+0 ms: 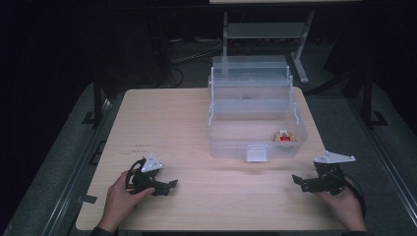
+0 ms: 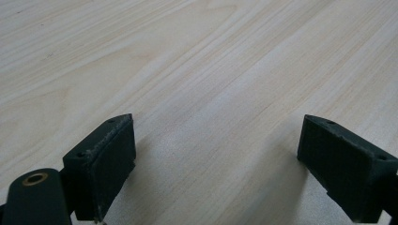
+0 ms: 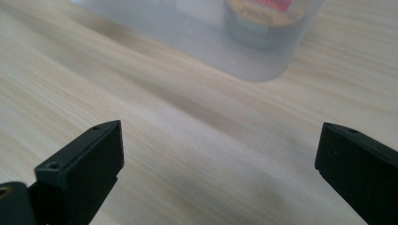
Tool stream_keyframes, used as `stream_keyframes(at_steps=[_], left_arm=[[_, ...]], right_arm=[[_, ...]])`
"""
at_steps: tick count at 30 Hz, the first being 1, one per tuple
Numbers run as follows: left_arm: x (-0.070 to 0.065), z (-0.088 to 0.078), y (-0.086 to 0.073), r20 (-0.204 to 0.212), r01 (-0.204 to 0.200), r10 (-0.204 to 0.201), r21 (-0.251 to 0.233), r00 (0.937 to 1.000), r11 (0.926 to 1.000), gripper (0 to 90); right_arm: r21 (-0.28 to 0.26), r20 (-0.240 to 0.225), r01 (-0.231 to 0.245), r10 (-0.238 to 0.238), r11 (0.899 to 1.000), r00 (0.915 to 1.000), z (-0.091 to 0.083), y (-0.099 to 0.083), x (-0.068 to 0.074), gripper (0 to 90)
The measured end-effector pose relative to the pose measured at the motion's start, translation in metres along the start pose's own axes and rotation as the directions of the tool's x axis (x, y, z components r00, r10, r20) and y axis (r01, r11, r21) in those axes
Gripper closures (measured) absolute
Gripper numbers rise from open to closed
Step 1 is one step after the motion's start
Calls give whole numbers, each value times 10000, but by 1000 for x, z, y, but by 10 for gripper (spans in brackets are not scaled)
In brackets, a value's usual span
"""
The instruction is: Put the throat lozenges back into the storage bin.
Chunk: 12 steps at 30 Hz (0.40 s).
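Both the left gripper [image 1: 169, 185] & right gripper [image 1: 297, 180] rest spread wide & empty on the table [image 1: 162, 113], w/ the small red item [image 1: 284, 137] (prob. a toy, too blurry) in the clear box's [image 1: 255, 147] front-right corner, so a hasty reach could shove the light box or catch its rim.

One clear plastic tiered box [image 1: 255, 120], one small red-and-yellow item [image 1: 284, 136] inside it, two handheld grippers, one wooden table [image 1: 162, 123].
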<state>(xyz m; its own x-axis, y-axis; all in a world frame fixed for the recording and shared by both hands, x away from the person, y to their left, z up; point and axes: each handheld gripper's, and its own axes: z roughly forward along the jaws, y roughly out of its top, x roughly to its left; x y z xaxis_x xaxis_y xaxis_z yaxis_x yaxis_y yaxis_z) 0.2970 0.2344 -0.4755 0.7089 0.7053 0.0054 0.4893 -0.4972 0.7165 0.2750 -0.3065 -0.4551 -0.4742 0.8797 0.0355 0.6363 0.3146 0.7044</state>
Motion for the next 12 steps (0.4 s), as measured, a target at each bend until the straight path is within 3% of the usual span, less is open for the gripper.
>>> stream_keyframes(at_steps=[12], left_arm=[[0,0,0,-3,-2,2,3,10000,10000,110]], right_arm=[[524,189,255,-265,9983,9995,10,-17,7,12]])
